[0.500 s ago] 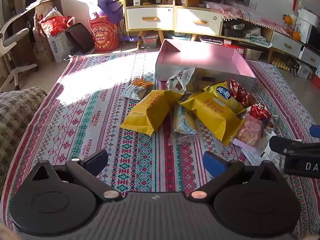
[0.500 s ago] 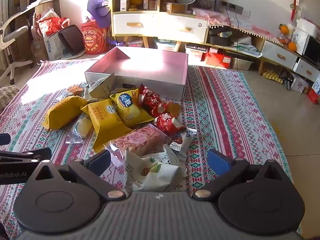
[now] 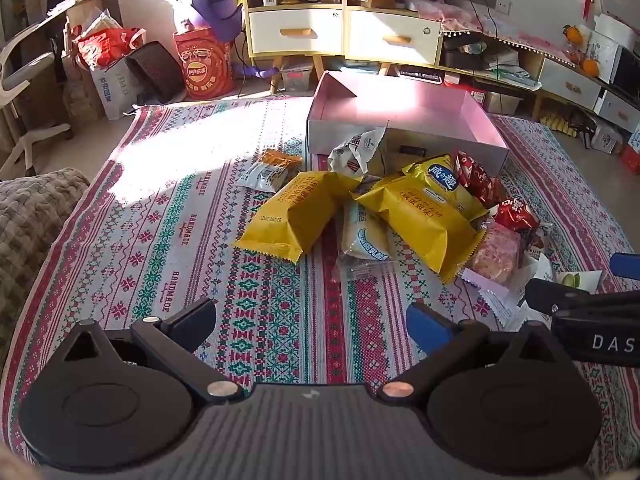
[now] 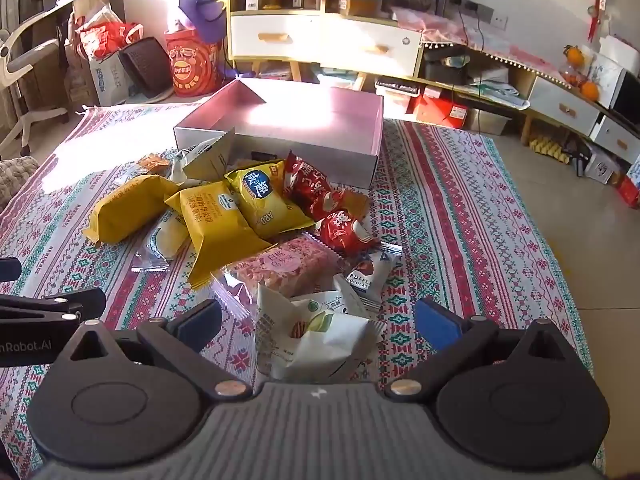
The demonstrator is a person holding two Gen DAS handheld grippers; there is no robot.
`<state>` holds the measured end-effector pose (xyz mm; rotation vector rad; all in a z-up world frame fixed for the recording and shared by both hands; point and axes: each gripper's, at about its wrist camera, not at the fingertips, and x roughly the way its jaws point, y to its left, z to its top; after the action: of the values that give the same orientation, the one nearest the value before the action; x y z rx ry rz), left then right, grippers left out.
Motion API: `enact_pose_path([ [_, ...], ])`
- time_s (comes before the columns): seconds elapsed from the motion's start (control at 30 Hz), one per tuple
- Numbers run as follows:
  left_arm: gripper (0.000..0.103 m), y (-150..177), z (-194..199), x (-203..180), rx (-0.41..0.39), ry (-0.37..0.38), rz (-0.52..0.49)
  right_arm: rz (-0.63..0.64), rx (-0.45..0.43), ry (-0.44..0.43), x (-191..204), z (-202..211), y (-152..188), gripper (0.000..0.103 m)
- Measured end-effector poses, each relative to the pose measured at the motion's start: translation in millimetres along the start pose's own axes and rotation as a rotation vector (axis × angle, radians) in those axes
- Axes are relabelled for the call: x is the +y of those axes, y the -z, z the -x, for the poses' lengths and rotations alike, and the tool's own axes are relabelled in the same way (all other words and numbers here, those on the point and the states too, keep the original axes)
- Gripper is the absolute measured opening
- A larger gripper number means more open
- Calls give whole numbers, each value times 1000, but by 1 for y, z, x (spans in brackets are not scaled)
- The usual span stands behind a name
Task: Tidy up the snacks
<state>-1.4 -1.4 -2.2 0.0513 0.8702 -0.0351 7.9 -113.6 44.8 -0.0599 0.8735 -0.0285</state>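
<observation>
Crinkled yellow, red, white snack packets [image 4: 240, 216] heaped beside pink box [image 4: 376, 136].

Woven cloth [image 3: 172, 240]: matt, coarse weave, cross-stitch pattern in red, green and white. Yellow snack bags [image 3: 304, 212]: glossy plastic film, creased, with serrated end seals. Red packets [image 4: 316, 192]: shiny crinkled foil-like film. Clear wrapper [image 4: 288, 266]: transparent glossy plastic. Box [image 4: 360, 136]: smooth card, matt pink inside, pale grey outside. Left gripper [image 3: 310, 322]: matt black plastic, ribbed grey housing, bright metal pivot pins. Cabinet [image 3: 344, 36]: smooth white drawer fronts, wood handles. Blanket [image 3: 28, 216]: rough knitted texture.
</observation>
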Motion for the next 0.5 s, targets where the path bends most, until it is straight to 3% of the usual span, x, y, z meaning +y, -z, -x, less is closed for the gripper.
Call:
enact_pose_path([
  [0.5,103,2,0,1,13,13,2,4,27,8,1,-5,2,103],
])
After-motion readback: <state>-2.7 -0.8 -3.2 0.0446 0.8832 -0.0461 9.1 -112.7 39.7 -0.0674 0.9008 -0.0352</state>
